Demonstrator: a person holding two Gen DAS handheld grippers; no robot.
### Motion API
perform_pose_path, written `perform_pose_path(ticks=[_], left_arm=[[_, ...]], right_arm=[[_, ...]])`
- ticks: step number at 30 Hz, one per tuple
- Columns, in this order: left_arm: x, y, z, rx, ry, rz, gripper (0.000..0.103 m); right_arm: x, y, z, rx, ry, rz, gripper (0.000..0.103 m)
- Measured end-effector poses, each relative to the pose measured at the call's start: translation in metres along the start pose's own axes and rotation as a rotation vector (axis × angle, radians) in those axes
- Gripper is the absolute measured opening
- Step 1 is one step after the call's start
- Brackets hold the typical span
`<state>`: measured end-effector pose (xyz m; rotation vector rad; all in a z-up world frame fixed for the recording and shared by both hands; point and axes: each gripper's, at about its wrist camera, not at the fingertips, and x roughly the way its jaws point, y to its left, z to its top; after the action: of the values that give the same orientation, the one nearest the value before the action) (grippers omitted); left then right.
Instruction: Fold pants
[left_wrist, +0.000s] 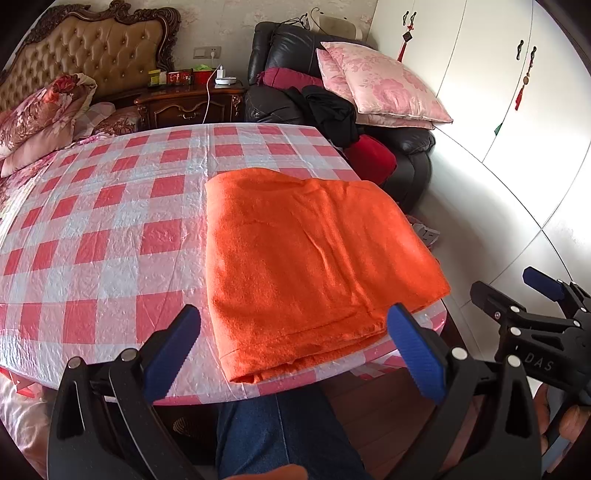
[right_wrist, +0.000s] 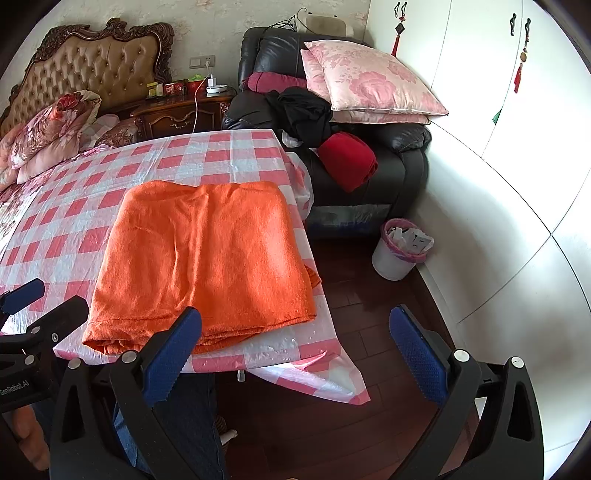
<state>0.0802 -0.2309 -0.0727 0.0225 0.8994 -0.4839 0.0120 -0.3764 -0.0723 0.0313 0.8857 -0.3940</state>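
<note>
The orange pants (left_wrist: 314, 266) lie folded into a flat, roughly rectangular stack on the table (left_wrist: 110, 229), which is covered with a red-and-white checked plastic cloth (right_wrist: 236, 155); the stack sits at the table's right near corner, with its near edge close to the table's front edge and its right edge just beside the table's side edge. The left gripper (left_wrist: 295, 354) hovers at the near edge of the table with its jaws spread wide — nothing between the blue pads (left_wrist: 417, 354); its right pad overlaps the near right corner of the pants in the left wrist view, though contact cannot be confirmed. The right gripper (right_wrist: 295, 354) is likewise released and empty; its left finger stands in front of the near edge of the pants, its right finger over the dark wooden floor (right_wrist: 351, 295) beyond the table corner. Each gripper appears at the margin of the other's view. The person's leg (left_wrist: 288, 435), in blue jeans, shows beneath the table edge. Behind the table — a black leather armchair (right_wrist: 388, 177) piled with pink pillows (right_wrist: 373, 77); a white waste bin (right_wrist: 397, 254) stands on the floor near the white wardrobe (right_wrist: 498, 147).
</note>
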Motion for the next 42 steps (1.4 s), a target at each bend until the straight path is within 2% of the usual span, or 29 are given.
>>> perform_pose_path(ticks=[42], left_arm=[[0.0007,-0.0018,0.0005,0.0,-0.006,-0.004,0.101]], right_arm=[[-0.0003,0.0028,-0.0021,0.008,-0.001,0.005,0.098]])
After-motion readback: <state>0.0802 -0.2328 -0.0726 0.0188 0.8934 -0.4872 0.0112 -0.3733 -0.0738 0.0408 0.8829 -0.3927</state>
